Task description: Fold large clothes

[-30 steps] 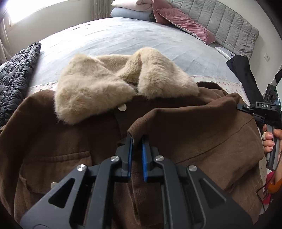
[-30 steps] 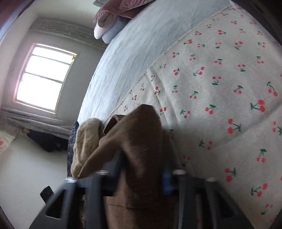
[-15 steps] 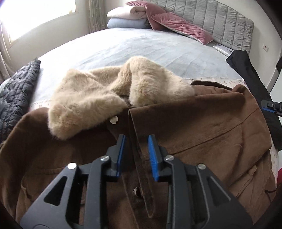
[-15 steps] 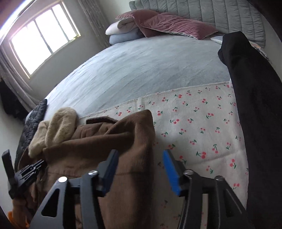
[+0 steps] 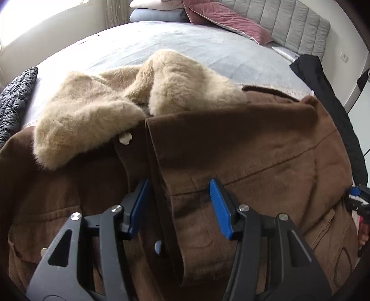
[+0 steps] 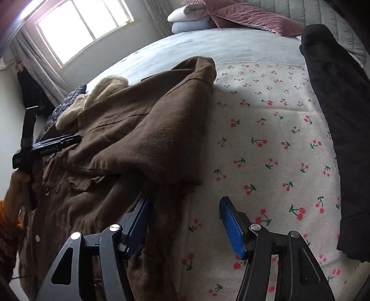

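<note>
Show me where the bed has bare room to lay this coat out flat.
Free: the cherry-print sheet between the brown coat and the black garment, and the grey blanket between the fur collar and the pillows. Crowded: the quilted black jacket lies close beside the coat's far side.

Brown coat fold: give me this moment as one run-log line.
brown coat: side folded over front, on cherry-print sheet | left gripper: opening, coat edge between fingers | right gripper: open, nothing held
</note>
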Available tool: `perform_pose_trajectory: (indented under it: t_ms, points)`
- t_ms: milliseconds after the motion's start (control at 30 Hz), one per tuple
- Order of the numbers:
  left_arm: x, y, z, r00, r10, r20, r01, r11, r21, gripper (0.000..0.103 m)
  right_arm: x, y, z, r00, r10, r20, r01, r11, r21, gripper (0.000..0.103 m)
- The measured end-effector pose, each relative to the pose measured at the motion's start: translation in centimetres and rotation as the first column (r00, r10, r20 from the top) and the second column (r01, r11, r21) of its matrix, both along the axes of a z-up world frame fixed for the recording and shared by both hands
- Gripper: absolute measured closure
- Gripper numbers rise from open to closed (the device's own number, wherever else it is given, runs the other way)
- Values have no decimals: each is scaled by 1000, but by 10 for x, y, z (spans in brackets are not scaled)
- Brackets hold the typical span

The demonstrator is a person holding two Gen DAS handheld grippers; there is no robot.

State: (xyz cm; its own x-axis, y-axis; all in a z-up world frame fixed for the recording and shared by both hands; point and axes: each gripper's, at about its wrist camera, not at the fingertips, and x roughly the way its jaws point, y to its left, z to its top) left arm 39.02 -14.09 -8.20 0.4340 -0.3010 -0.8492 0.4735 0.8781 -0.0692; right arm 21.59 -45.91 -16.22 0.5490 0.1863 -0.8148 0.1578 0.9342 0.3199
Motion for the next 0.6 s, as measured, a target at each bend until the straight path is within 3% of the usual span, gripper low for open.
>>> perform_pose_trajectory:
  t_ms: [100, 133, 200, 233, 333, 400, 433, 500, 600]
  points:
    - [16, -9, -1, 1000, -7, 1, 8, 1000, -5, 49, 12, 3, 4, 1000, -8, 11, 8, 1000, -3, 40]
    - [22, -14, -5, 1000, -8, -16, 8, 1000, 10, 58, 17, 4, 3, 1000, -4, 6, 4, 1000, -3, 40]
    - [25, -18, -6, 1000, -6, -13, 6, 1000, 30, 87, 27, 10, -3, 1000, 7, -23, -7, 1000, -7, 40]
    - [24, -17, -1, 1000, -6, -14, 7, 1000, 20, 95, 30, 12, -4, 1000, 9, -26, -9, 1000, -18, 40]
    - [7, 3, 39, 998, 33, 58, -26, 992, -121, 97, 33, 15, -4, 1000, 14, -19, -15, 999, -35, 38]
    - [-6, 34, 72, 989, 124, 82, -102, 966, -237, 97, 32, 14, -4, 1000, 15, -17, -15, 999, -28, 37]
    - [-6, 46, 78, 980, 183, 77, -161, 960, -227, 97, 33, 12, -4, 1000, 15, -16, -15, 1000, -26, 37]
    - [4, 60, 70, 955, 293, 32, -290, 953, -83, 96, 37, 13, -5, 1000, 15, -18, -15, 1000, -27, 37]
    - [12, 65, 42, 965, 262, -32, -256, 959, 122, 84, 40, 13, -2, 999, 23, -27, -24, 999, -26, 37]
